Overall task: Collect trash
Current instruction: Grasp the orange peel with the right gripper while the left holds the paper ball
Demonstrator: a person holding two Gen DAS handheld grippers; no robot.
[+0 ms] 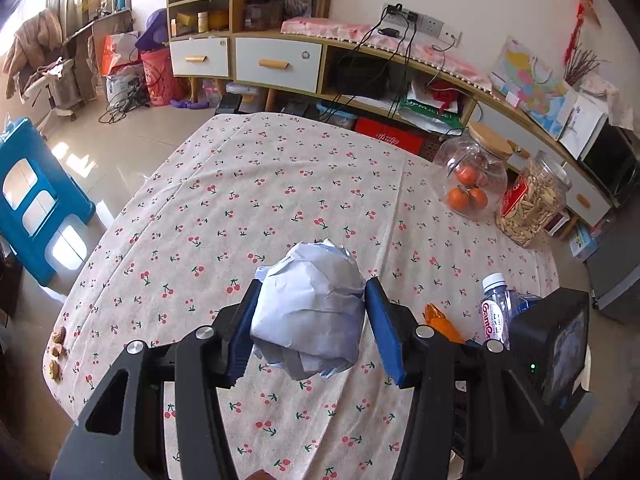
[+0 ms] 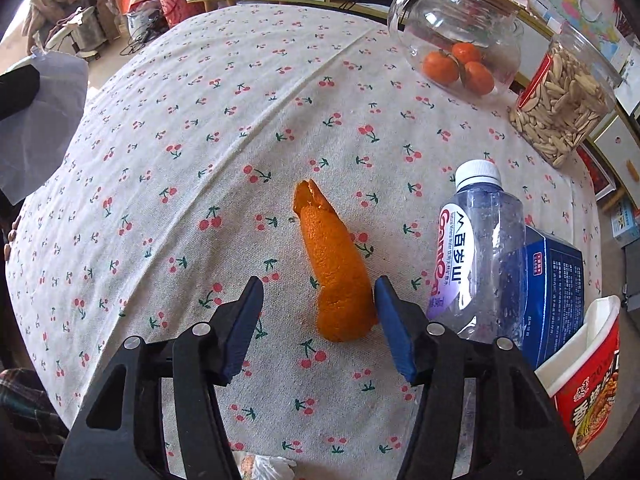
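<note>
So you've got the round table [image 2: 200, 128] with the cherry cloth under both hands, and the biggest piece of trash, the crumpled paper wad [image 1: 310, 308], is already squeezed between the pads of your left gripper [image 1: 310, 320], up off the cloth. The right gripper [image 2: 318, 324] is the one that matters now: it's pointing steeply down over the orange peel [image 2: 334, 276], which lies flat on the cloth just left of the water bottle [image 2: 476, 248]. The peel's long axis runs away from you, pretty much along the fingers, so the jaws straddle its narrow width. They're partly open; the right pad is at the peel's edge, the left one has a clear gap, so I'd say no grip yet.
</note>
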